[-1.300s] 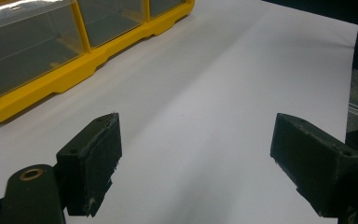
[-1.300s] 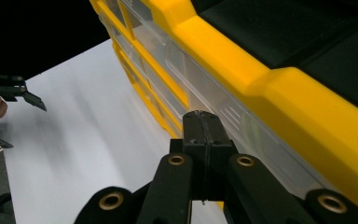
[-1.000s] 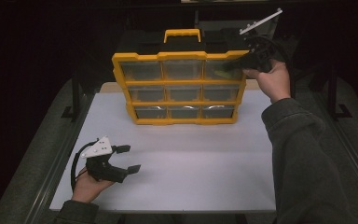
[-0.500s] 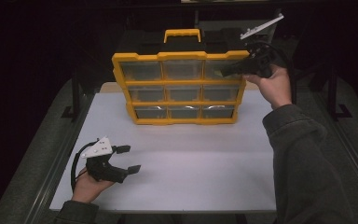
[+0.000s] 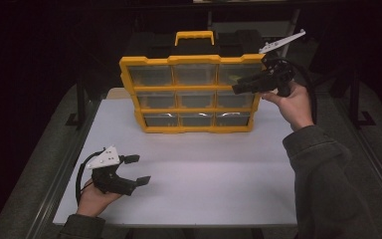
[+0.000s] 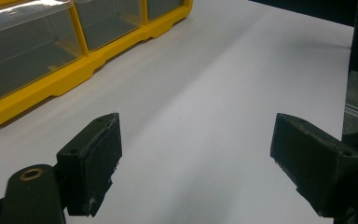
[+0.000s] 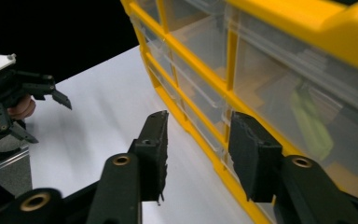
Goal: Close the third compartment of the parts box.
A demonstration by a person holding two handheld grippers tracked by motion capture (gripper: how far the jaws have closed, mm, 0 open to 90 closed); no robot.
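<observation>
A white surface (image 5: 219, 169) is lying under dark surroundings, with wide bare room across its front half and right side; its near edge is running just below the left hand. A yellow drawer organizer (image 5: 191, 94) is standing upright toward the back of the surface, its 9 clear drawers in 3 rows of 3 facing the person, its long axis running left to right and its carry handle (image 5: 195, 36) pointing up. The right tongs (image 5: 238, 89) are hovering at the organizer's upper right corner, jaws a little apart and holding nothing, pointing left across the top right drawer (image 7: 307, 107). Against 1 second ago, they are sitting slightly lower and farther out from the drawer face. The left tongs (image 5: 137, 169) are resting low at the surface's front left, jaws wide apart and empty, well apart from the organizer, unchanged from before.
</observation>
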